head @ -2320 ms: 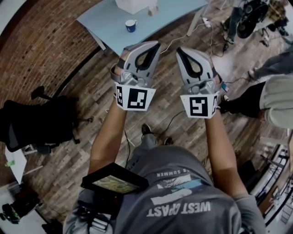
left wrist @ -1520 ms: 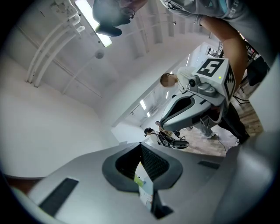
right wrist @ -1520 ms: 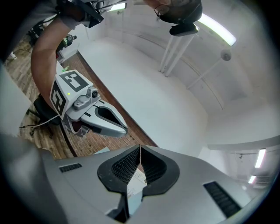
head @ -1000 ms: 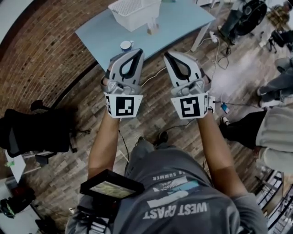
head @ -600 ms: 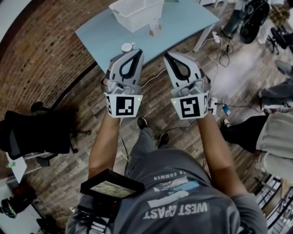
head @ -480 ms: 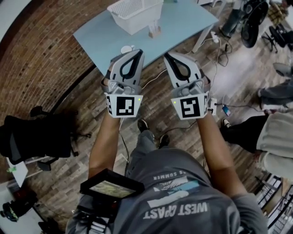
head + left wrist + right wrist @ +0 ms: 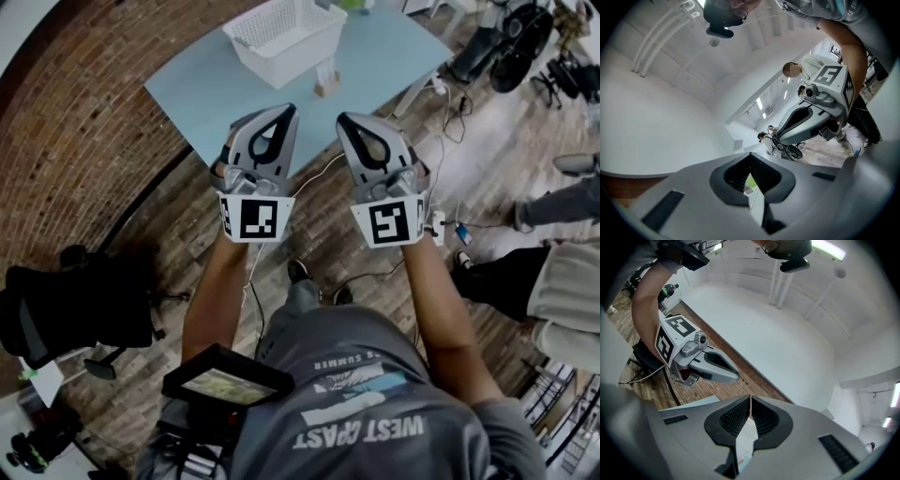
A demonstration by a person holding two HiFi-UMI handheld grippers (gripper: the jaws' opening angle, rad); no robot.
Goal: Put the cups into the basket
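Moved: the tabletop [image 7: 202, 94] and the basket [image 7: 295, 58] sit lower and fuller in the head view than a second ago, so the person has walked closer and is now just short of the tabletop's near corner.
Unmoved: the left gripper [image 7: 284, 110] and the right gripper [image 7: 345, 119] stay raised side by side in front of the chest, tips pointing at the tabletop.
Cup: earlier it showed just past the left gripper's tip, but it no longer shows. Most likely it stands on the tabletop behind that gripper's body, though no view confirms this.
Basket: white and latticed, it stands upright on the far part of the tabletop. No cup is visible inside it.
Other item: a small wooden block [image 7: 326, 84] stands on the tabletop between the basket and the right gripper, apart from both.
Left jaws: closed tip to tip in the left gripper view, with nothing between them.
Right jaws: closed tip to tip in the right gripper view, also empty.
Meaning: the walk-up looks nearly finished and the handling has not begun, since nothing is grasped and nothing is in the basket.
Next need: whichever gripper takes the cup has to open its jaws first. The left one appears to be the nearer.
Risk: with the cup hidden from the head view, a lowered gripper could knock it before the jaws are around it.
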